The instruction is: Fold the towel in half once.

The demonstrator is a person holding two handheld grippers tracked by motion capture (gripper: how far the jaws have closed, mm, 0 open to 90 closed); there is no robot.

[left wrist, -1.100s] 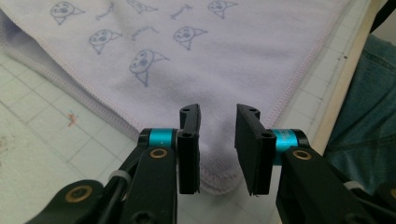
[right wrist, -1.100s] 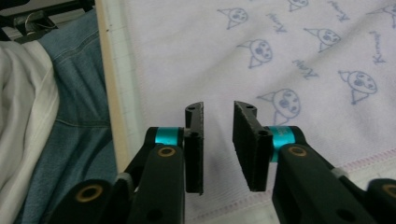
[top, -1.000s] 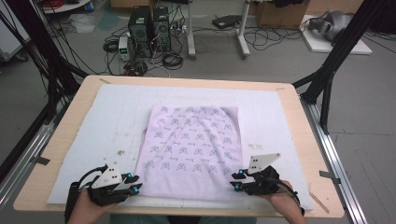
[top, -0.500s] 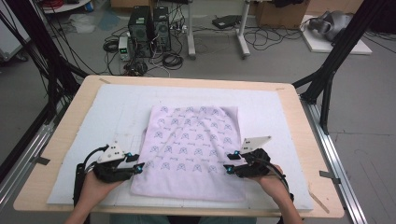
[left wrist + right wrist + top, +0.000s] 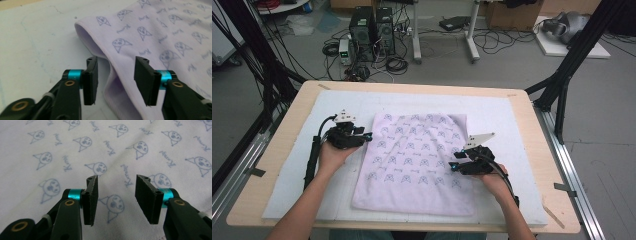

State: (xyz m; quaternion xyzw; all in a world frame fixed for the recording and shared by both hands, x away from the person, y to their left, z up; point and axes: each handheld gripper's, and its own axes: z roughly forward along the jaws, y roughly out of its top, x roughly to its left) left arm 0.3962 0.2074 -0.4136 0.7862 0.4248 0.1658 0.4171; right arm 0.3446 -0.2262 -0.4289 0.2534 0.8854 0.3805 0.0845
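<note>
Grey floor strewn with cables and two computer towers (image 5: 372, 25) is seen beyond a wooden table (image 5: 282, 130), which is covered by a white mat (image 5: 512, 120). On the mat a lilac towel (image 5: 417, 160) printed with small cartoon faces is spread flat near the middle. Since the earlier frames both hands have been moved forward from the table's near edge. The left gripper (image 5: 364, 135) is now held at the towel's left edge, farther forward than the right; its jaws are parted, with the folded hem (image 5: 110, 75) lying between them, ungripped. The right gripper (image 5: 453, 166) is held over the towel's right part, jaws likewise spread apart above the printed cloth, nothing clasped.
</note>
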